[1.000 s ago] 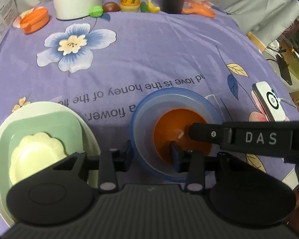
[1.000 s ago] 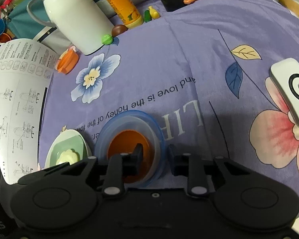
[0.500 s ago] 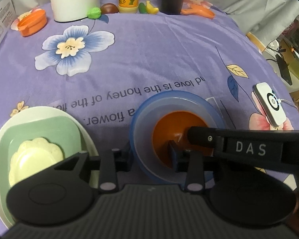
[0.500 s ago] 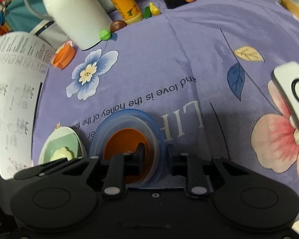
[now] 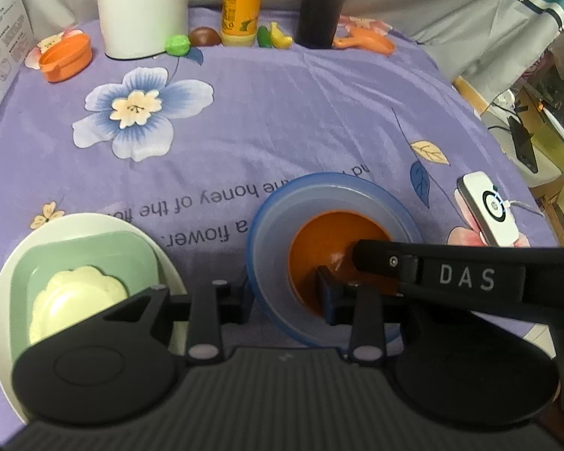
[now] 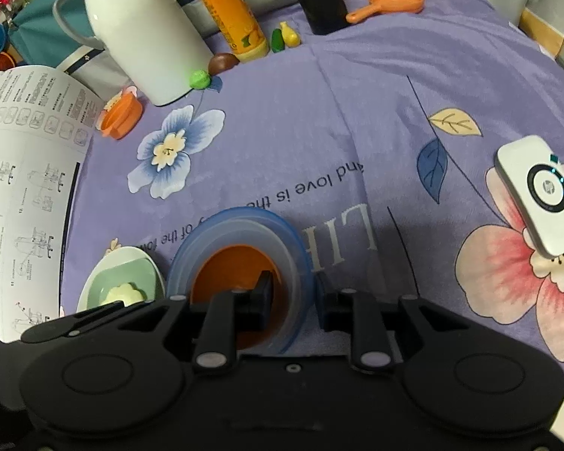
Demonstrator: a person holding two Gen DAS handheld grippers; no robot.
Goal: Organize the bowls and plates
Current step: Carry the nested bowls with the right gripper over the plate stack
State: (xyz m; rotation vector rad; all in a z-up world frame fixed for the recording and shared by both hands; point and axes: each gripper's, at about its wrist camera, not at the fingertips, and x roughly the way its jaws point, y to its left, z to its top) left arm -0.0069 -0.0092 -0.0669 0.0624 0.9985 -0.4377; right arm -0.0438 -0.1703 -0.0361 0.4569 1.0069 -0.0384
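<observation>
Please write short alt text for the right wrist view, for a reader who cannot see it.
The right gripper straddles the near rim of a translucent blue bowl holding an orange bowl, on a purple floral tablecloth. A green dish sits left of it.

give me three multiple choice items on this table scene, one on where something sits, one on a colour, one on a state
1. Where does the orange bowl sit?
A. inside the blue bowl
B. on the green square dish
C. beside the white jug

2. What colour is the round plate under the green square dish?
A. orange
B. white
C. blue

3. How does the left gripper stand at the blue bowl?
A. wide open above it
B. far off, near the bottle
C. one finger outside the wall, one inside

Key: 1 A, the orange shows ringed by blue. 2 B, a pale rim circles the dish. 3 C, the fingers straddle the near wall.
</observation>
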